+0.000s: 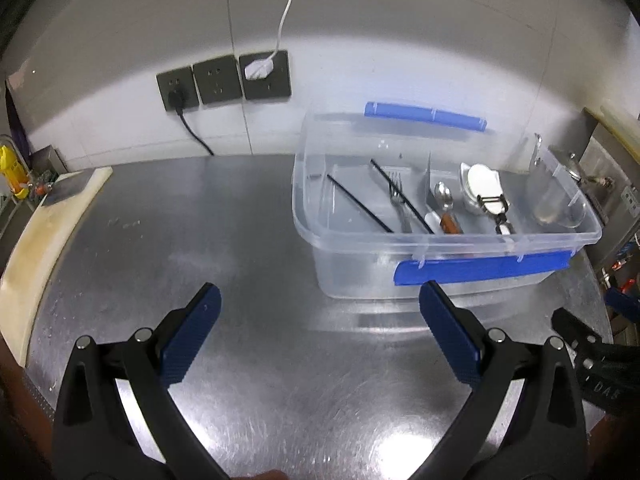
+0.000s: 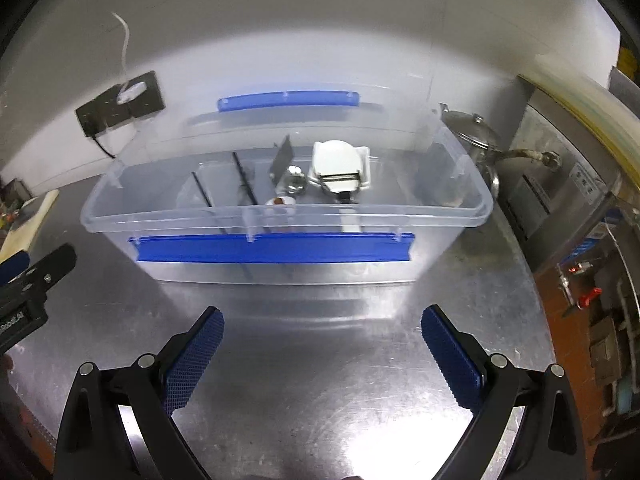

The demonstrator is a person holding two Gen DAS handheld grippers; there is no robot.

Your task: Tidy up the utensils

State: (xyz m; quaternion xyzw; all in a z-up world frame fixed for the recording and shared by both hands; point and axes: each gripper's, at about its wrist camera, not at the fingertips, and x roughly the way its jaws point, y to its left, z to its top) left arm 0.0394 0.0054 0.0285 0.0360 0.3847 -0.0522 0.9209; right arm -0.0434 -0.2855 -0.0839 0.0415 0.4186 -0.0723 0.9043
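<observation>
Left wrist view: the left gripper (image 1: 320, 304) tilts down over the bare steel worktop (image 1: 240, 220), its blue pads spread wide with nothing between them. The clear bin (image 1: 440, 240) with blue latches sits ahead and to the right, holding chopsticks (image 1: 360, 204), a fork (image 1: 398, 196), a spoon (image 1: 444, 196) and a peeler (image 1: 496, 204). In the right wrist view, the right gripper (image 2: 322, 320) also angles downward just short of the bin's near wall, jaws fully apart and empty.
</observation>
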